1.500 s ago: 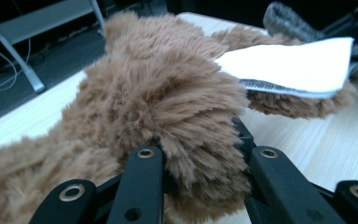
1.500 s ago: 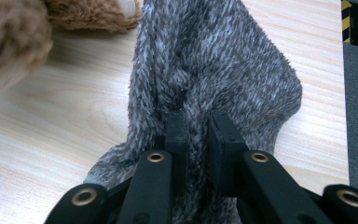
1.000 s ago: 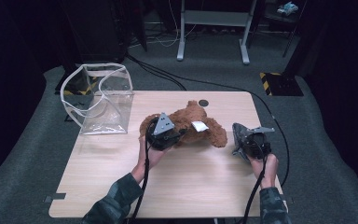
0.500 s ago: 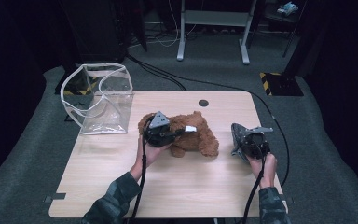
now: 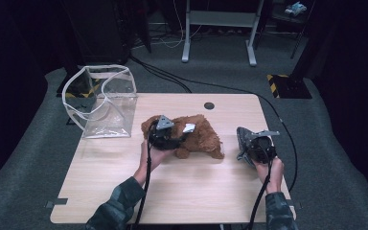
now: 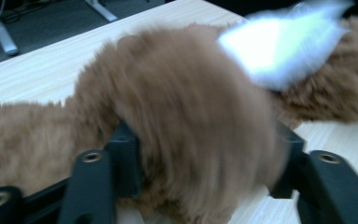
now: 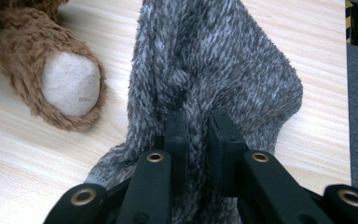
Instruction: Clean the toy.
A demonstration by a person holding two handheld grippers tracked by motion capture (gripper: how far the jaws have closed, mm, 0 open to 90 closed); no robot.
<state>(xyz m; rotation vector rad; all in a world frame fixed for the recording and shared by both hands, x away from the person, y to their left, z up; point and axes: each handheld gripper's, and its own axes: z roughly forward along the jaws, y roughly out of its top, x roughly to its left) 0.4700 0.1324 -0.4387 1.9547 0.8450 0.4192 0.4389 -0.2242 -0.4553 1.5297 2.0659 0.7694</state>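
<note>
Progress looks partial: your left gripper (image 5: 165, 136), jaws just opening, loosely straddles the brown plush toy (image 5: 199, 136) on the table (image 5: 124, 191). Your right gripper (image 7: 196, 128) pinches the grey fuzzy cloth (image 7: 214, 70); the clear bag (image 5: 106, 103) waits empty.

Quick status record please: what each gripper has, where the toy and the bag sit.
left gripper: jaws just been opening, brown plush toy between them
right gripper: shut on grey fuzzy cloth
plush toy: lying mid-table, white tag on top
clear bag: open, at table's far left corner, apart from toy
</note>
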